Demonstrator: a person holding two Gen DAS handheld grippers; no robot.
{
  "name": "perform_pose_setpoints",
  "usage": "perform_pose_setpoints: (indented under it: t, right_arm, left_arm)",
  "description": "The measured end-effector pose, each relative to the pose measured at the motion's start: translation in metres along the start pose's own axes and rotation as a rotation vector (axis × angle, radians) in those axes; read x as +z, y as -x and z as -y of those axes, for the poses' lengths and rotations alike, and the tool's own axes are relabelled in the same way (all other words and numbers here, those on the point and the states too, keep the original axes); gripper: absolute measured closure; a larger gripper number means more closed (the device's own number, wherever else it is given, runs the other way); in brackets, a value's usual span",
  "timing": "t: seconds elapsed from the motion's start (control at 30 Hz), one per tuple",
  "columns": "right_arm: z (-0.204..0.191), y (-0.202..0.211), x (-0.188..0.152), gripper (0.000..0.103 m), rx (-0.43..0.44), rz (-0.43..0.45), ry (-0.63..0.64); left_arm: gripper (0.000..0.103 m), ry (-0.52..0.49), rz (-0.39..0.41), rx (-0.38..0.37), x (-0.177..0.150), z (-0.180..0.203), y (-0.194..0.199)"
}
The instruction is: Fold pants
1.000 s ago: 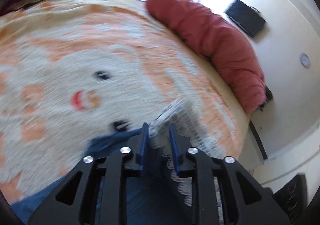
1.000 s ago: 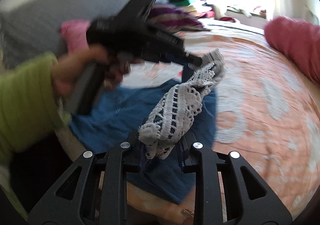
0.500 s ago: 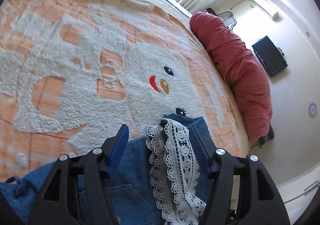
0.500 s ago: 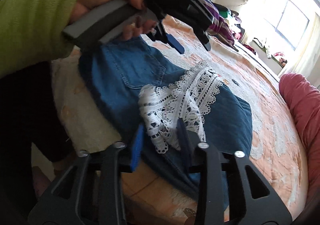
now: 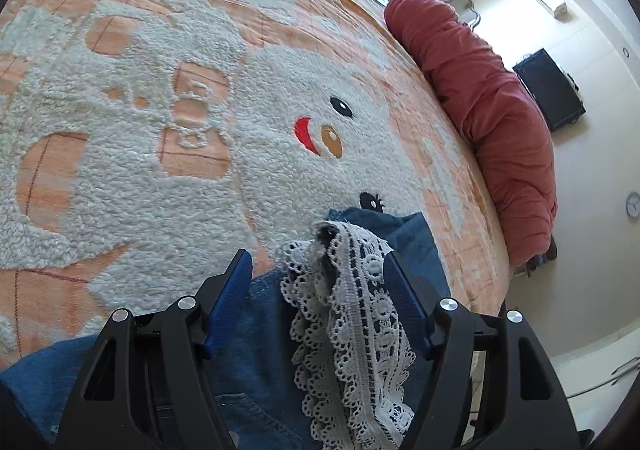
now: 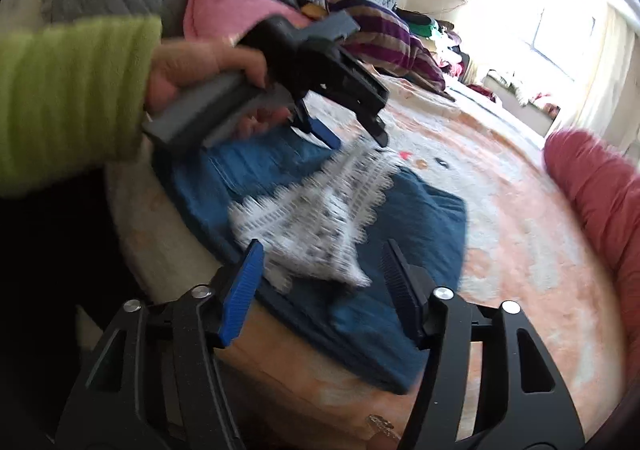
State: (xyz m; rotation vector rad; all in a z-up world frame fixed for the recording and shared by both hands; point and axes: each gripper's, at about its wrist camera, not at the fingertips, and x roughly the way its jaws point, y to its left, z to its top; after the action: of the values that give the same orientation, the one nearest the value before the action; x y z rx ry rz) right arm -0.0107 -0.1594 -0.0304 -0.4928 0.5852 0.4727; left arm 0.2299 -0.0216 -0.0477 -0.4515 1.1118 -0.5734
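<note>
Both hand-held grippers, left [image 5: 318,270] and right [image 6: 322,260], spread apart over lace-trimmed denim pants [image 6: 416,210] on the bed [image 5: 120,178].

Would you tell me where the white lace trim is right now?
In both wrist views the white lace trim lies on top of the folded blue pants, at the near edge of the bed, released.

Bed w/ fuzzy orange-and-white snowman blanket [image 5: 168,178] carries folded blue denim pants w/ white lace trim [image 6: 420,218] near its edge. Long red bolster pillow [image 5: 492,122] lies along far side; purple striped bedding [image 6: 384,38] by headboard.
</note>
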Motion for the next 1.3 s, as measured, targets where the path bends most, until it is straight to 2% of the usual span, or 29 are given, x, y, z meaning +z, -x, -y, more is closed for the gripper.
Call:
perform_pose_setpoints:
  t: [0.1,0.13,0.17,0.2,0.3,0.37,0.4,0.47,0.53,0.57,0.6,0.63,0.67,0.77,1.0,1.07,1.1,1.13,1.17,1.3]
  right_arm:
    - [-0.015,-0.02,0.002,0.059,-0.057,-0.076,0.179]
    - [-0.021,-0.024,0.001,0.069,-0.091,-0.081,0.235]
    - [-0.027,-0.027,0.001,0.08,-0.108,-0.083,0.276]
    - [-0.031,-0.031,0.002,0.095,-0.082,-0.091,0.29]
    - [-0.028,-0.028,0.015,0.095,-0.041,-0.061,0.198]
    - [-0.02,-0.026,0.025,0.095,0.07,-0.047,0.082]
    - [-0.02,-0.028,0.027,0.095,0.089,-0.053,0.068]
    - [-0.032,-0.034,0.025,0.093,0.084,-0.086,0.14]
    - [-0.038,-0.036,0.023,0.086,0.082,-0.098,0.166]
    - [-0.036,-0.034,0.023,0.085,0.092,-0.094,0.146]
    - [-0.033,-0.031,0.025,0.079,0.111,-0.081,0.107]
    - [-0.03,-0.027,0.027,0.07,0.128,-0.062,0.078]
    - [-0.03,-0.023,0.029,0.068,0.143,-0.043,0.069]
    - [-0.04,-0.027,0.034,0.068,0.115,-0.047,0.132]
    - [-0.061,-0.049,0.032,0.065,0.098,-0.126,0.273]
    - [-0.061,-0.054,0.031,0.065,0.091,-0.14,0.263]
    - [-0.06,-0.054,0.026,0.07,0.093,-0.141,0.242]
    - [-0.057,-0.054,0.027,0.084,0.099,-0.14,0.216]
    - [-0.053,-0.054,0.029,0.088,0.112,-0.133,0.185]
    - [-0.026,-0.035,0.035,0.09,0.223,-0.065,0.019]
  left_arm:
    - [0.038,-0.02,-0.01,0.018,-0.001,0.005,-0.004]
    - [0.039,-0.022,-0.01,0.024,-0.002,0.006,-0.005]
    - [0.045,-0.025,-0.012,0.028,-0.002,0.007,-0.005]
    - [0.056,-0.029,-0.015,0.03,-0.002,0.007,-0.006]
    - [0.07,-0.037,-0.012,0.046,-0.002,0.009,-0.005]
    - [0.071,-0.035,-0.004,0.043,-0.001,0.009,-0.002]
    - [0.071,-0.032,-0.004,0.04,0.0,0.008,-0.001]
    - [0.072,-0.028,-0.004,0.042,0.0,0.006,0.0]
    - [0.072,-0.026,-0.011,0.043,-0.001,0.004,-0.001]
    - [0.072,-0.026,-0.013,0.044,-0.001,0.004,-0.002]
    - [0.072,-0.026,-0.014,0.045,-0.001,0.004,-0.002]
    - [0.071,-0.022,-0.015,0.045,-0.001,0.003,-0.003]
    - [0.071,-0.017,-0.017,0.043,-0.001,0.003,-0.003]
    - [0.071,-0.014,-0.02,0.047,-0.002,0.003,-0.004]
    - [0.071,-0.003,-0.028,0.043,-0.002,0.002,-0.006]
    - [0.071,-0.004,-0.03,0.046,-0.002,0.002,-0.007]
    - [0.071,-0.005,-0.031,0.045,-0.002,0.002,-0.008]
    - [0.072,-0.006,-0.03,0.049,-0.002,0.002,-0.008]
    - [0.078,-0.004,-0.03,0.05,-0.002,0.002,-0.008]
    - [0.086,-0.025,-0.006,0.033,-0.003,0.009,0.005]
